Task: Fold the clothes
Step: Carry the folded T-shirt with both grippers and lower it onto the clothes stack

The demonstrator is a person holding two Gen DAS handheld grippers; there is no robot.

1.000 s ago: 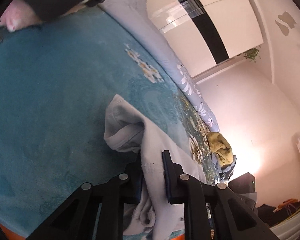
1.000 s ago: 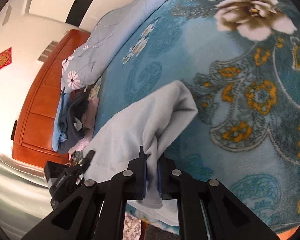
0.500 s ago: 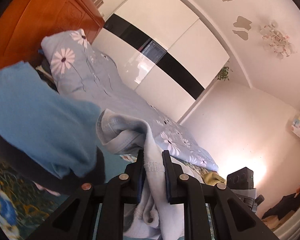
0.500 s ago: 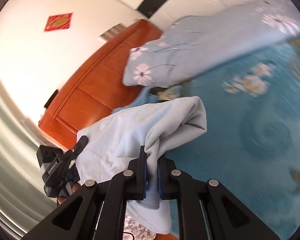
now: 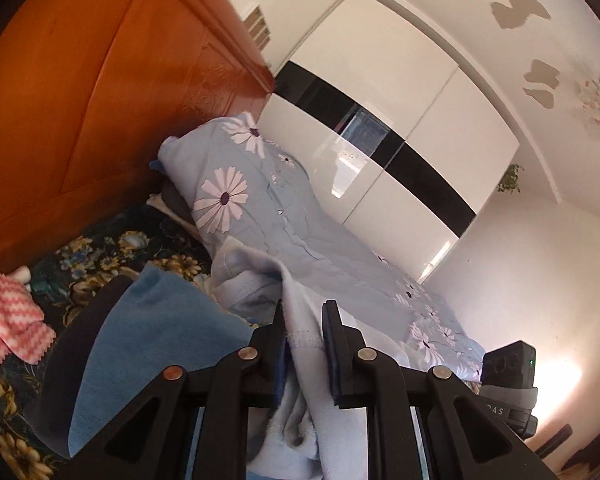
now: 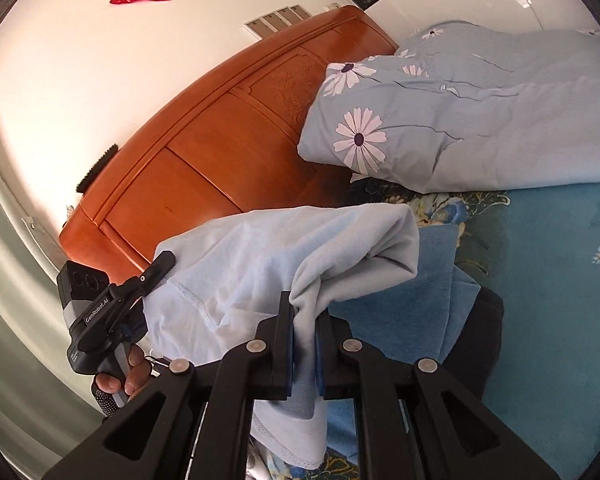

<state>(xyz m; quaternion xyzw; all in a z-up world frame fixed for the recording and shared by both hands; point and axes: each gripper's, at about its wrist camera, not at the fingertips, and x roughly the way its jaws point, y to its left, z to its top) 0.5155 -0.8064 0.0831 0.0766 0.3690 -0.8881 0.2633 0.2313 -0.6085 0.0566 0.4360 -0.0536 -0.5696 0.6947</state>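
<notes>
Both cameras sat close above the bed, looking toward the wooden headboard point(image 5: 100, 92) point(image 6: 204, 152). Both saw the flowered quilt point(image 5: 260, 208) point(image 6: 460, 120) beside it.

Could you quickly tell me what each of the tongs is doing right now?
Left tongs: shut on the pale blue garment.
Right tongs: shut on the same garment.

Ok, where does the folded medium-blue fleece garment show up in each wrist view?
Left wrist: folded medium-blue fleece garment, lower left, on a dark garment.
Right wrist: same garment, lower centre-right, behind the held pale cloth.
Shared landmark: daisy-print light-blue pillow against the orange wooden headboard.
</notes>
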